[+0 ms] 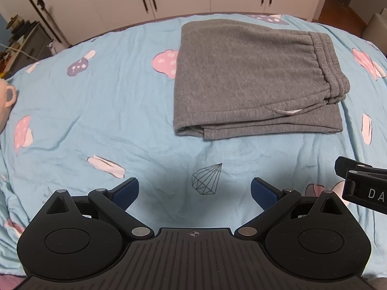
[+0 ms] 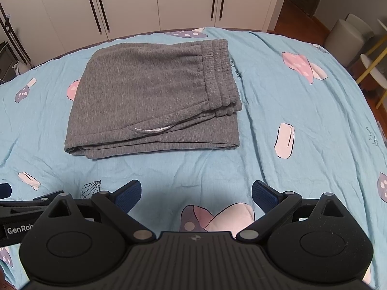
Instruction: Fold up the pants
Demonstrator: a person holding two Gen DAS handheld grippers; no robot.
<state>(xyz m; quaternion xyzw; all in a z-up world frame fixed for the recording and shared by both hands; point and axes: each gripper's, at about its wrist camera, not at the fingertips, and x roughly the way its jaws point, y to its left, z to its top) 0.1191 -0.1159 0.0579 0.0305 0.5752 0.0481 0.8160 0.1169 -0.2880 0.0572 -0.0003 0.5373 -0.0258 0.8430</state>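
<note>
Grey sweatpants (image 1: 251, 77) lie folded into a compact rectangle on the blue bedsheet (image 1: 96, 120), waistband at the right, folded edge toward me. They also show in the right wrist view (image 2: 150, 96). My left gripper (image 1: 194, 191) is open and empty, held above the sheet in front of the pants, apart from them. My right gripper (image 2: 196, 192) is open and empty too, in front of the pants and a little to their right. The right gripper's body shows at the right edge of the left wrist view (image 1: 362, 188).
The bed is covered by the blue sheet (image 2: 290, 120) with mushroom prints. White wardrobe doors (image 2: 157, 0) stand beyond the far edge. A cluttered shelf (image 1: 21, 41) stands at far left, and a stool and chairs (image 2: 350, 36) at far right.
</note>
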